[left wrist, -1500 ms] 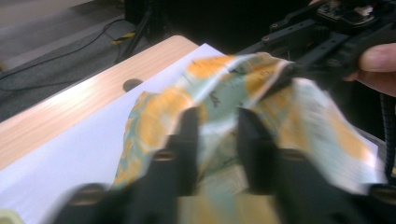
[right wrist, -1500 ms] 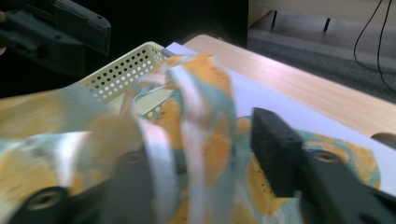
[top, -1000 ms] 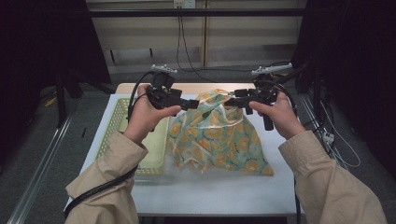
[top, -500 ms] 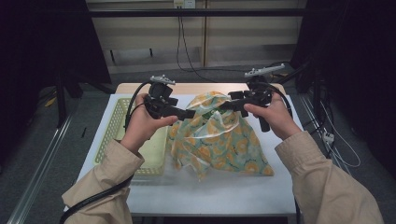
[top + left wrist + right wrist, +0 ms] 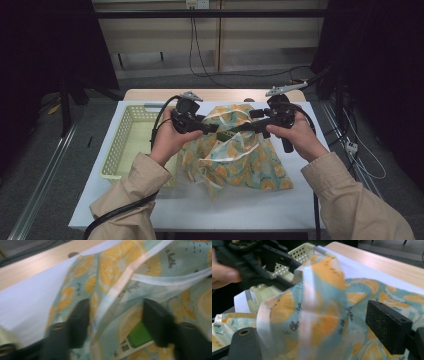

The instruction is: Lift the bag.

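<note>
While half-closed, jaws astride bag (image 5: pixel 235 160)

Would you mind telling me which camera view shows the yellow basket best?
The high view: the whole yellow basket shows there, on the table's left beside the orange-print bag. The right gripper view catches just a perforated corner behind the left gripper. The left gripper view has a pale yellowish blur at its lower left edge, possibly the basket.

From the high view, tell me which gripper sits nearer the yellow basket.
The left gripper: it is beside the yellow basket, while the right gripper is over the far side of the orange-print bag.
</note>
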`<state>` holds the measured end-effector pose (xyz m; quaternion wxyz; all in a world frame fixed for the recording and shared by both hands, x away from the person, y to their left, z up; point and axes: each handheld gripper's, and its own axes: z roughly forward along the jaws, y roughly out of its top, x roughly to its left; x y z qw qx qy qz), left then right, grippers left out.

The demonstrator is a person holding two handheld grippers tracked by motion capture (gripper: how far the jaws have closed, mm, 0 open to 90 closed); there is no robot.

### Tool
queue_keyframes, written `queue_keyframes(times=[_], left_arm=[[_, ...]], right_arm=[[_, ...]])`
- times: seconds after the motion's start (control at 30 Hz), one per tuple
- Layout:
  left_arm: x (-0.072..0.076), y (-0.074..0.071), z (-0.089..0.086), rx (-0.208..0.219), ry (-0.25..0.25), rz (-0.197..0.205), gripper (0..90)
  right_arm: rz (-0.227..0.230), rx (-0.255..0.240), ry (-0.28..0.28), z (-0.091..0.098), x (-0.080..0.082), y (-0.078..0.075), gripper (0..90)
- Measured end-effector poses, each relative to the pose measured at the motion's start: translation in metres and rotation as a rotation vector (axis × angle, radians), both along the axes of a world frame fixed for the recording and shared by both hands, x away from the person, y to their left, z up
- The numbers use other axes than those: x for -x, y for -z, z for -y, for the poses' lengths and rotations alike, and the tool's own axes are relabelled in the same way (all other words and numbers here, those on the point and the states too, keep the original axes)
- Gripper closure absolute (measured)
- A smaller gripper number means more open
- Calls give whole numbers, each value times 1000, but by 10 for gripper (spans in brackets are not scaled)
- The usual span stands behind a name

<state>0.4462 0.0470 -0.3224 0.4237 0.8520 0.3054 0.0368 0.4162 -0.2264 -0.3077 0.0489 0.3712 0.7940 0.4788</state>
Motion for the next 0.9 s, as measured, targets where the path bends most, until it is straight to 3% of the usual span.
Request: queue_keyframes(times=[0.07, 0.1, 0.2, 0.27, 0.37, 0.43, 0.47, 0.5, 0.57, 0.6, 0.63, 0.7, 0.83, 0.9], left_arm=[[-4, 6, 3, -16, -8, -8, 844], [-7, 10, 4, -23, -27, -16, 900], [-15, 18, 1, -76, -85, -20, 900], [-17, 22, -4, -87, -129, -18, 900], [-18, 23, -14, -92, -148, -18, 900], [-17, 22, -23, -66, -154, -16, 900], [-15, 20, -28, -28, -155, -12, 900], [-14, 18, -34, -6, -158, -9, 859], [-12, 15, -41, -4, -190, -43, 399], [-10, 14, -46, 7, -170, -47, 301], [-6, 13, -51, 15, -151, -33, 317], [5, 10, -63, 8, -131, -3, 210], [24, 11, -84, 8, -90, 33, 105], [34, 14, -93, 10, -69, 49, 67]], right_arm=[[-7, -1, -16, 1, 3, 6, 192], [-7, 1, -19, 3, 4, 8, 190], [-9, 10, -8, 16, 8, 15, 179], [-6, -5, 7, 28, 11, 19, 185], [5, -19, 25, 44, 13, 22, 176], [18, -15, 40, 55, 16, 24, 176], [25, -12, 44, 58, 17, 25, 176], [26, -6, 48, 62, 18, 26, 165], [43, 17, 48, 65, 22, 30, 162], [46, 27, 48, 65, 25, 31, 161], [54, 40, 41, 65, 27, 32, 158], [64, 64, 24, 64, 34, 37, 155], [60, 143, -1, 63, 48, 56, 152], [48, 142, -4, 63, 55, 66, 152]])
